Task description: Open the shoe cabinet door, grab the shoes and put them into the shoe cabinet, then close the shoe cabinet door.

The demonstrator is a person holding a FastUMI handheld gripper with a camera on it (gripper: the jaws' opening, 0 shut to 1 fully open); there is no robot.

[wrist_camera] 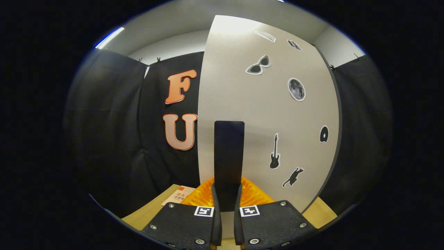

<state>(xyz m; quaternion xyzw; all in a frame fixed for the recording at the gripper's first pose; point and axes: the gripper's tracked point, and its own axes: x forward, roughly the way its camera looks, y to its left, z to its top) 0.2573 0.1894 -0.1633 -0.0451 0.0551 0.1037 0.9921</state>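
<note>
One tall black flat handle (229,152) sits pinched between your tongs (227,203); both fingers (215,208) press its lower end, so the grip looks closed on it. Handle runs 6-to-12 o'clock straight ahead of the fingertips, long axis vertical, mounted on the pale grey shoe cabinet door (263,114) with small stickers (sunglasses, moon, guitar, cat).

Door panel spreads from 12 toward 3 o'clock of the tongs; its near vertical edge lies just to 11 o'clock of the handle. Can't tell from here which side carries the hinges, nor whether the door is ajar or flush.

Orange ribbed thing (204,194) sits just beyond the fingers at 10–2 o'clock, low, behind the handle base; can't say what it is. Light wooden surface (156,208) below, a printed paper card (178,196) on it at 10 o'clock.

My read: door step in hand, no shoes visible. The move turns on the swing arc, so keep your pull square to the handle's long axis.
</note>
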